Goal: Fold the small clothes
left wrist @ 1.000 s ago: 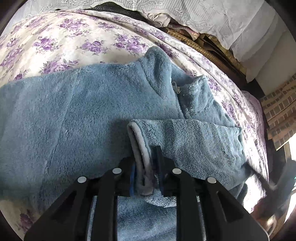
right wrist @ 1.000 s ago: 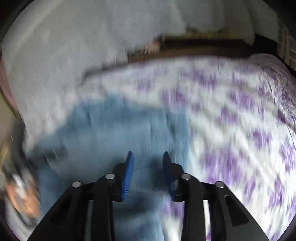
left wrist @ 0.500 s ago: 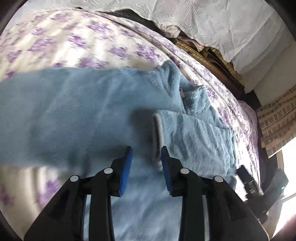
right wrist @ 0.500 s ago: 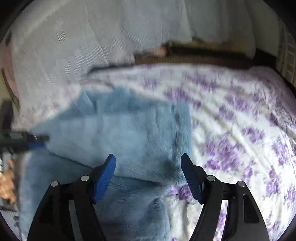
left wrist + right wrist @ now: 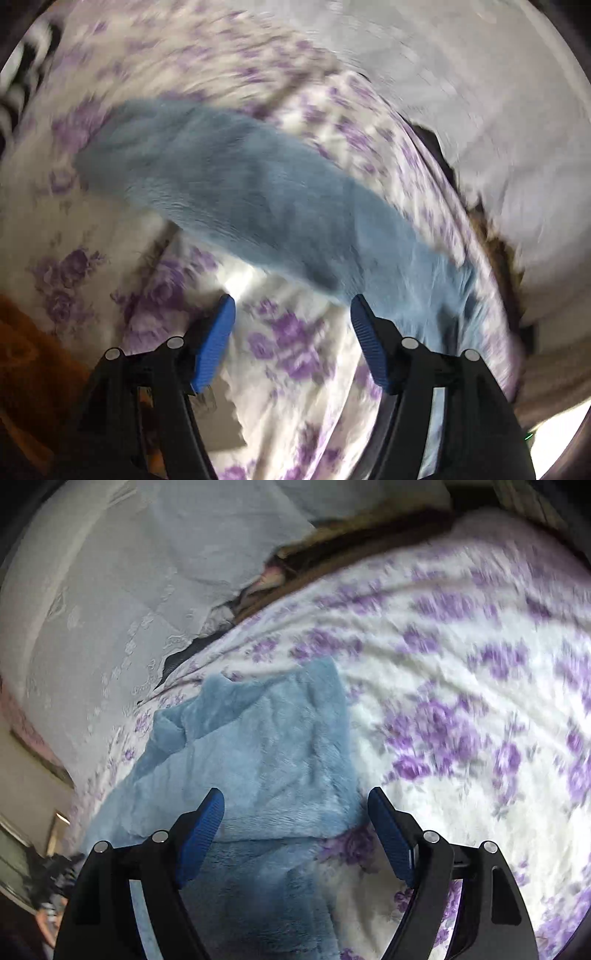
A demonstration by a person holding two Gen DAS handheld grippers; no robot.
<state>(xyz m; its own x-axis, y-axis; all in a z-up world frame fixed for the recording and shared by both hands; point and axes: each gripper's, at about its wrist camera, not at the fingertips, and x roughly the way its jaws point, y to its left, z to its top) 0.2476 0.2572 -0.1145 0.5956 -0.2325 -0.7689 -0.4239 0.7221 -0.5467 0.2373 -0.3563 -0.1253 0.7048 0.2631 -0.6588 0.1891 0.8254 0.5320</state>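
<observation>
A small blue fleece jacket point(image 5: 266, 760) lies on the floral bedspread point(image 5: 461, 686), one part folded over the body. In the blurred left wrist view a long blue stretch of the jacket point(image 5: 258, 199) runs diagonally across the spread. My left gripper point(image 5: 290, 306) hovers over the bedspread just short of that fleece; its jaws are opening and nothing is between them. Above the folded fleece, near its right edge, my right gripper point(image 5: 295, 799) is opening wide, its blue pads point(image 5: 201, 830) clear of the cloth.
A white embroidered cover point(image 5: 129, 590) and dark bedding point(image 5: 332, 546) lie beyond the bedspread. An orange-brown cloth point(image 5: 33, 354) shows at the left gripper's lower left. The purple-flowered spread point(image 5: 295, 369) extends to the right of the jacket.
The left gripper let go of the grey-lined sleeve cuff, opened, and swung left away from the jacket's body. The right gripper opened wide and rolled slightly over the folded fleece.
</observation>
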